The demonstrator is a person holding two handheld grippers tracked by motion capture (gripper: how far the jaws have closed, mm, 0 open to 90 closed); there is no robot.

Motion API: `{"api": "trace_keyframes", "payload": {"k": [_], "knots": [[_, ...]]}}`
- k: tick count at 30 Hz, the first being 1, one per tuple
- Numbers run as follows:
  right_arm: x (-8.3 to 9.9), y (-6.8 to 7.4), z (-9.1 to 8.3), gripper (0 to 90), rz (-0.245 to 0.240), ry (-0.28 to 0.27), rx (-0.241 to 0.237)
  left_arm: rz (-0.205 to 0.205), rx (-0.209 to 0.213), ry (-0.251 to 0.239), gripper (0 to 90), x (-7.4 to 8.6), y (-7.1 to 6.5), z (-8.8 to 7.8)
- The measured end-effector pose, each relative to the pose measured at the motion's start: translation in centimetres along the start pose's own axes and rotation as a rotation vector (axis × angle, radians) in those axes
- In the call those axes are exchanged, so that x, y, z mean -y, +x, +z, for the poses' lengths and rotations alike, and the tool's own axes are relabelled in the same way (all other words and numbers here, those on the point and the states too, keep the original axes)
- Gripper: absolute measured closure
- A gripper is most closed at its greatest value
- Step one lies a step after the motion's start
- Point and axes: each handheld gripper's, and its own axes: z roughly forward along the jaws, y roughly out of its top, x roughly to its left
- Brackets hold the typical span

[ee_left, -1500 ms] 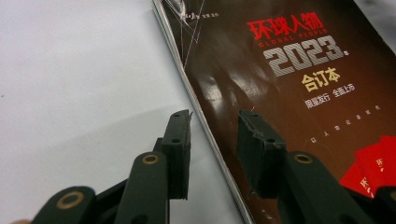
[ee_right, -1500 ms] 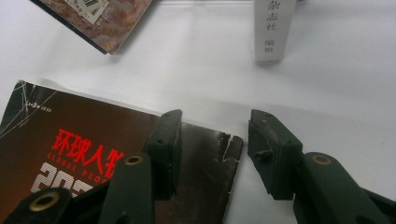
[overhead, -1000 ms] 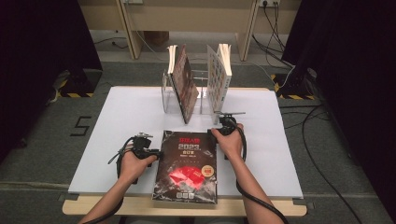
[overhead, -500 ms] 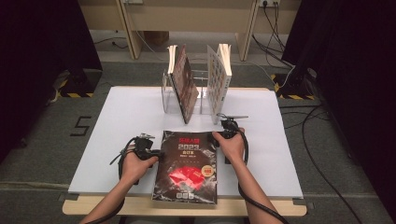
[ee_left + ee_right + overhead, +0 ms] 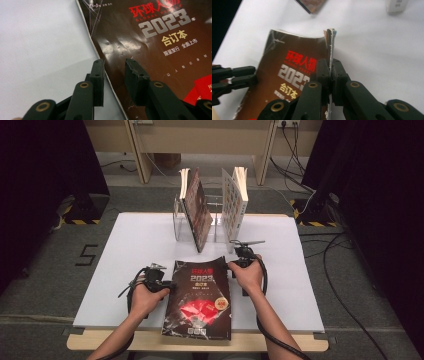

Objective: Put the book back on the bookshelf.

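A dark magazine (image 5: 200,300) with a red title and "2023" on its cover lies near the white table's front edge. My right gripper (image 5: 330,65) has just been closing and is now shut on the magazine's right edge (image 5: 331,37), near the far corner, which curls up off the table. In the high view the right gripper (image 5: 235,265) sits at that corner. My left gripper (image 5: 113,62) stands open over the magazine's left edge (image 5: 97,50), one jaw above the table and one above the cover (image 5: 150,37). From above, the left gripper (image 5: 169,284) lies at mid-height of the magazine's left side.
At the back of the white table (image 5: 130,250) stands a clear rack (image 5: 215,227) with a dark book (image 5: 197,215) leaning in it and a pale patterned book (image 5: 234,207) upright. The wooden front edge (image 5: 150,340) is just below the magazine. Cables trail from both grippers.
The right gripper's jaws have shut on the magazine's right edge and risen slightly, curling the far right corner up. The left gripper has kept its place.
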Motion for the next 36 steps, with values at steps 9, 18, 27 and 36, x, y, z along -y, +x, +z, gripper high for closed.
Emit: {"api": "trace_keyframes", "payload": {"k": [9,18,27,36], "knots": [[0.0,1.5,-1.6,87.3,-0.011,-0.07,-0.041,-0.022,-0.003,-0.046,63.6,-0.2,0.2,-0.9],[0.0,4.6,-3.5,87.5,-0.095,-0.188,-0.067,-0.031,-0.013,-0.117,56.2,-0.7,0.4,-2.7],[-0.8,6.7,-5.1,87.5,-0.149,-0.255,-0.079,-0.03,-0.017,-0.178,54.9,-1.3,0.3,-4.4],[-0.9,7.9,-5.4,87.5,-0.19,-0.281,-0.077,-0.033,-0.021,-0.198,53.4,-1.6,0.3,-5.0]]}}
